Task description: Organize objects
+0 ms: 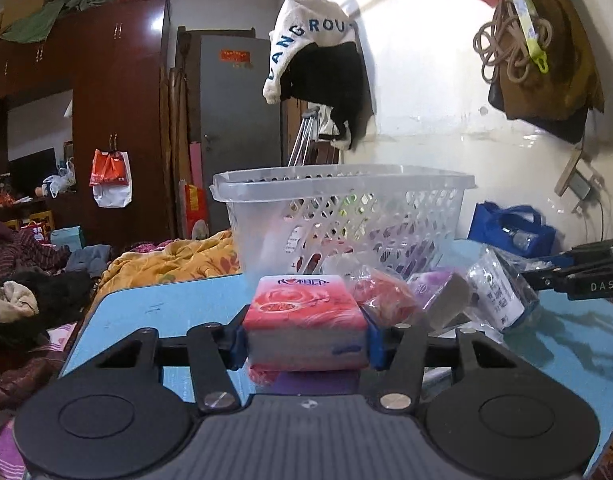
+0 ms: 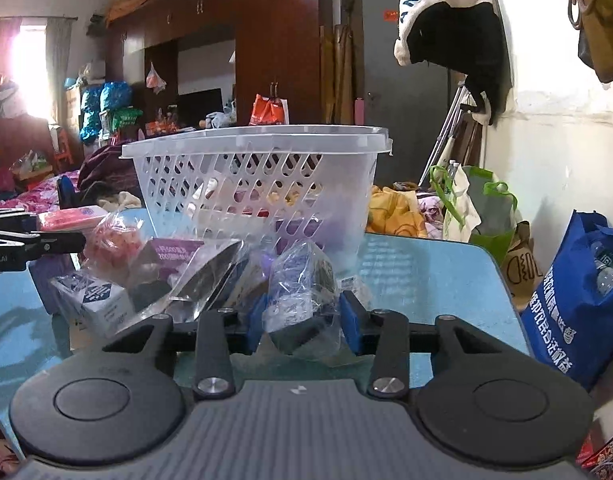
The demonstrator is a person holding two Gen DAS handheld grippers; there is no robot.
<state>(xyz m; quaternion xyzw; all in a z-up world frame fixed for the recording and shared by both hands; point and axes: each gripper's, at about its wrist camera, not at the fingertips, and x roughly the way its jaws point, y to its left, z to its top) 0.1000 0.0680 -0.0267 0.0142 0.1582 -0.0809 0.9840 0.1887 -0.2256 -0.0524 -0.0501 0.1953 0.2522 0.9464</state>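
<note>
A cluttered bedroom frames the job: dark wardrobes (image 2: 274, 40) along the far wall, a grey door (image 1: 238, 128), a bed (image 1: 166, 264) heaped with an orange quilt and clothes, and a white cap (image 1: 310, 36) hung on the pale wall. A blue tote (image 2: 574, 304) stands at the bench's right edge.

On the blue bench (image 1: 146, 304) sits a clear lattice basket (image 1: 346, 208), some items already visible through its sides. In front of it lies a loose pile of small packets.

Both grabs look made, so the step in hand appears to be the pick-up. The left hand-held gripper (image 1: 306, 340) pinches a pink tissue pack (image 1: 302, 316) across its short ends, the blue pads pressed flat to it, with the pack resting atop other packets just before the basket. The right hand-held gripper (image 2: 306, 320) pinches a crinkled clear bag (image 2: 302, 300) with something dark inside, low at the front of the pile; the film bulges between its pads.

The next move likely calls for lifting each item clear of the basket's tall rim before letting go inside. The bag's slack film could slip, and the tissue pack may drag the packets beneath it.
</note>
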